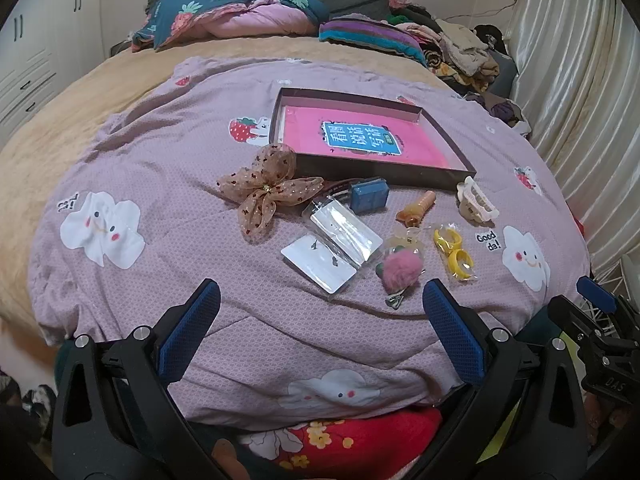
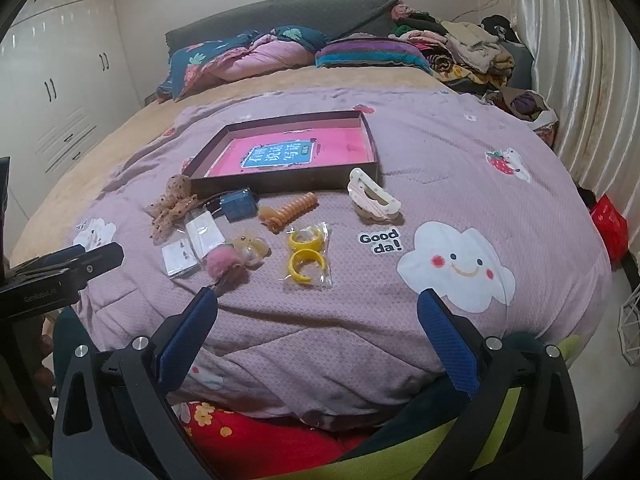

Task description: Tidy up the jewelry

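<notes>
1. The left hand-held gripper (image 1: 320,300) hangs over the near edge of the quilt (image 1: 160,168), its blue fingers (image 1: 192,332) spread wide with nothing between them.
2. The right hand-held gripper (image 2: 316,312) is also spread wide and empty, low over the same quilt on the bed (image 2: 80,172).
3. Nearest the box (image 2: 280,180), on its near side, lies a loose row of jewelry; every piece rests on the quilt, outside the box.
4. Closest to the grippers is a pink pompom clip (image 1: 402,270), well in front of the box, its metal end pointing toward the left gripper.
5. Just left of it, still in front of the box, sit two white cards (image 1: 320,264) in clear sleeves, partly overlapping.
6. A clear packet with two yellow rings (image 2: 306,256) lies in front of the box, toward its right half.
7. An orange spiral hair tie (image 2: 288,210) and a small blue box (image 1: 370,196) lie just in front of the box's near wall.
8. A brown mesh bow (image 1: 268,194) sits at the box's near left corner.
9. A cream claw clip (image 2: 372,196) rests at its near right corner.
10. The box itself is shallow and dark-walled, with a pink book (image 1: 360,140) lying flat inside.
11. Beyond the box are folded bedding (image 1: 240,16) and a pile of clothes (image 2: 460,48) by the headboard.
</notes>
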